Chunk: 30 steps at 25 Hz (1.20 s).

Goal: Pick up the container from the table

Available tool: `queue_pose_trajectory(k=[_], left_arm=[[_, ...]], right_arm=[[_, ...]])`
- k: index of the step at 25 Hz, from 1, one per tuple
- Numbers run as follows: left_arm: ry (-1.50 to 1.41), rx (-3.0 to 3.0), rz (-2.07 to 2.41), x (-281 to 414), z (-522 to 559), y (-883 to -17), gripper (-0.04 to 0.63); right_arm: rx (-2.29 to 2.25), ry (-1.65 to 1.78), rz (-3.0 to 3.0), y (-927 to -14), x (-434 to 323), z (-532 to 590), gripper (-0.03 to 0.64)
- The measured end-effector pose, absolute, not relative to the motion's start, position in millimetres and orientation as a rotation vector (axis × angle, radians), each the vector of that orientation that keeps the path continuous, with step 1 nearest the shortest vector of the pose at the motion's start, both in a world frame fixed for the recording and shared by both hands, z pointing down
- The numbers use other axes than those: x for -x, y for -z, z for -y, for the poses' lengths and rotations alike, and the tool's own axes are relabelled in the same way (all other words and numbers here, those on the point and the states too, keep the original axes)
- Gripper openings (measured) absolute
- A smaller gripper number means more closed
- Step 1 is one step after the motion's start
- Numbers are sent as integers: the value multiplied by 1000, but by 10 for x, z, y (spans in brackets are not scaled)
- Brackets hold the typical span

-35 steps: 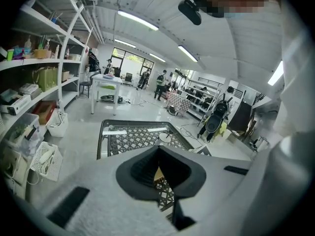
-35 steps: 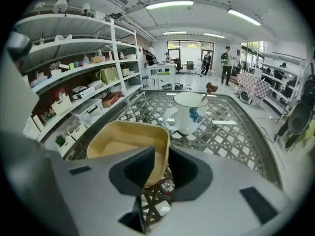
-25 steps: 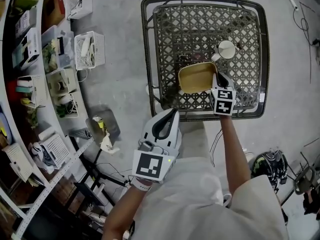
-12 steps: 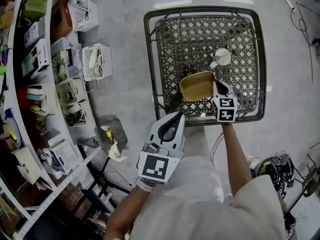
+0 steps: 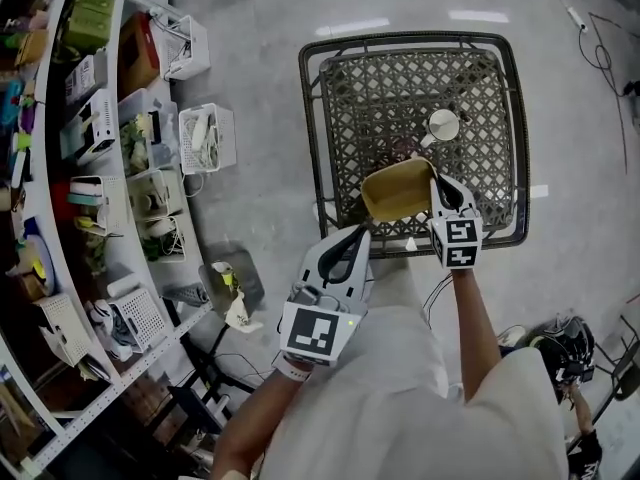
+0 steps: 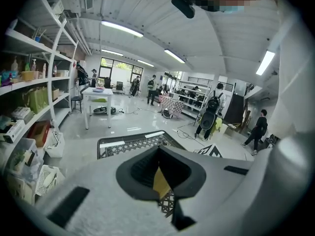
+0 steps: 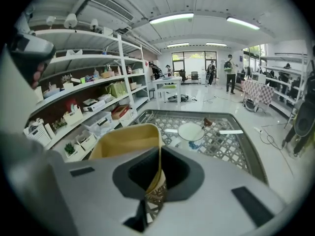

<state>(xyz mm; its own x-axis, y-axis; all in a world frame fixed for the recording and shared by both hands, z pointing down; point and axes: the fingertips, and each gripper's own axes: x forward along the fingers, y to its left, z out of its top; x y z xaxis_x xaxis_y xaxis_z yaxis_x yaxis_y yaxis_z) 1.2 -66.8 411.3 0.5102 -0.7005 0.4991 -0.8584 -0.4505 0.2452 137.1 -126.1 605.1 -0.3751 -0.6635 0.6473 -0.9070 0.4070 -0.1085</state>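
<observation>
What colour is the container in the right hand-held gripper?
Mustard yellow container; clearest in the right gripper view.

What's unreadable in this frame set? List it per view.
- Head view: gap between container and table; the top-down angle hides it.
- Right gripper view: container floor, covered by the right claw.
- Both views: small items by the white dish, too small.
- Left gripper view: most of the container, behind the left claw.

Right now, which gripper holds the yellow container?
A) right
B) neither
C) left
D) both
A: the right gripper is clamped on the wall of the yellow container, while the left gripper hangs short of the table, shut on nothing.
</observation>
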Motion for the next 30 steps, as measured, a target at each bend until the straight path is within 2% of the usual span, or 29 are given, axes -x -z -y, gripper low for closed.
queue_pose_trajectory(k=[20, 30], left_arm=[[-334, -2400, 1423, 192, 593, -3529, 23], [-225, -2438, 1474, 251, 461, -3246, 23]], right_arm=[[-1434, -302, 2443, -4103, -1282, 1230, 26], [-1482, -194, 2462, -3560, -1361, 897, 28]])
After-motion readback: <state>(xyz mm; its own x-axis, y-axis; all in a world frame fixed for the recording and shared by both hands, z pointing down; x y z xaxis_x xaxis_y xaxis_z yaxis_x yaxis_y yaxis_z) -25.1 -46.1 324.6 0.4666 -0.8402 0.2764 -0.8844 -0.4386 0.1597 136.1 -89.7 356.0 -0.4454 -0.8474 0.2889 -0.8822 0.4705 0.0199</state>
